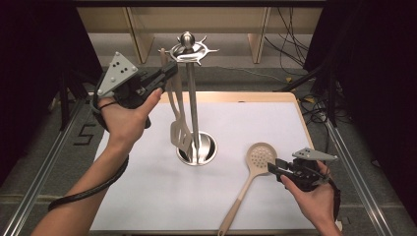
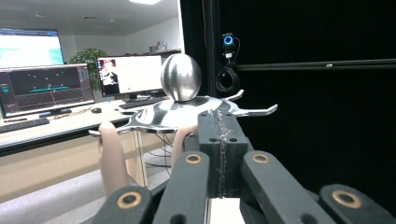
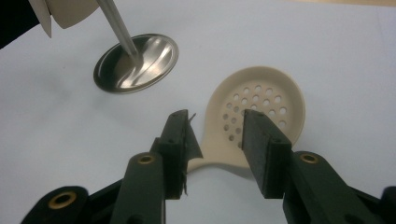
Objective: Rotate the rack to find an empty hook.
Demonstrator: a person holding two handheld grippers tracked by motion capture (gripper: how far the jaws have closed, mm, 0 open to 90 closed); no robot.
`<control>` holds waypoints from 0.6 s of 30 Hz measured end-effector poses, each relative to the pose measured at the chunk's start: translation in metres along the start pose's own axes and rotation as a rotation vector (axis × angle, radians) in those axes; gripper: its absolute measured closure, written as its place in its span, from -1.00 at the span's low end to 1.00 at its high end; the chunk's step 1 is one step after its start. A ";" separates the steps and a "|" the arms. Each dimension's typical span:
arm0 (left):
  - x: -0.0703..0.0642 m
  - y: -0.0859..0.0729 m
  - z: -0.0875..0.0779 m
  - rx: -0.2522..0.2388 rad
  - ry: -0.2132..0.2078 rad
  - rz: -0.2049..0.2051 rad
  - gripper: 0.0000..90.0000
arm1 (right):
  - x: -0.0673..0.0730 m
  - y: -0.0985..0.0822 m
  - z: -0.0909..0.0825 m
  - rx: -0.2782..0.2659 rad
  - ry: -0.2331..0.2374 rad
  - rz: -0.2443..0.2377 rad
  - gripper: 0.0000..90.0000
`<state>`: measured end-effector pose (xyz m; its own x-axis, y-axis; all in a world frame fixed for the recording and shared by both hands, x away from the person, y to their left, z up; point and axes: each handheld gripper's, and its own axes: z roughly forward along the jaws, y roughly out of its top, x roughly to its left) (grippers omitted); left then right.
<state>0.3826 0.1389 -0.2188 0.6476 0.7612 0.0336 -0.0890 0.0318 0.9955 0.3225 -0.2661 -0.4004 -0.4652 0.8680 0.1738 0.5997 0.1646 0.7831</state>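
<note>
Currently, work in hand: a slotted turner (image 1: 180, 132) is being hung on the utensil stand (image 1: 193, 93); a perforated spoon (image 1: 259, 158) waits on the table (image 1: 147, 196).

Left tongs (image 1: 169, 70): clenched, raised beside the hook ring (image 2: 187, 112) at the top of the stand. The jaws are seen pressed together in the left gripper view; whether the turner handle is pinched between them cannot be told.

Right tongs (image 3: 215, 135): released, held low over the neck of the spoon, 1 jaw on each side, pads not pressing.

Turner position: it hangs along the pole of the stand, its blade just above the round base (image 3: 136, 63), its handle top next to the left tongs.

Spoon position: flat on the table, bowl toward the stand, handle toward the person.

Advice for the step: the handle hole should be confirmed seated on 1 hook before the left tongs are drawn back, slowly, so that the stand is not tipped.

Risk: a sideways pull may swing the turner off its hook.
</note>
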 end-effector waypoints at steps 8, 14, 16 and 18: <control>0.006 0.000 -0.001 0.001 0.024 0.002 0.98 | 0.000 0.000 0.000 0.001 -0.006 -0.003 0.38; 0.012 0.001 -0.001 0.003 0.046 -0.002 0.98 | 0.003 0.000 0.000 0.015 0.006 0.039 0.38; 0.015 0.001 -0.001 0.003 0.053 -0.003 0.98 | 0.004 0.000 0.001 0.012 0.010 0.041 0.38; 0.017 0.001 0.000 0.004 0.061 -0.005 0.98 | 0.003 0.000 0.000 0.015 0.006 0.040 0.38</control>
<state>0.3931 0.1521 -0.2172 0.6006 0.7992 0.0230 -0.0828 0.0336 0.9960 0.3207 -0.2632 -0.3998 -0.4449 0.8710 0.2082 0.6276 0.1374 0.7663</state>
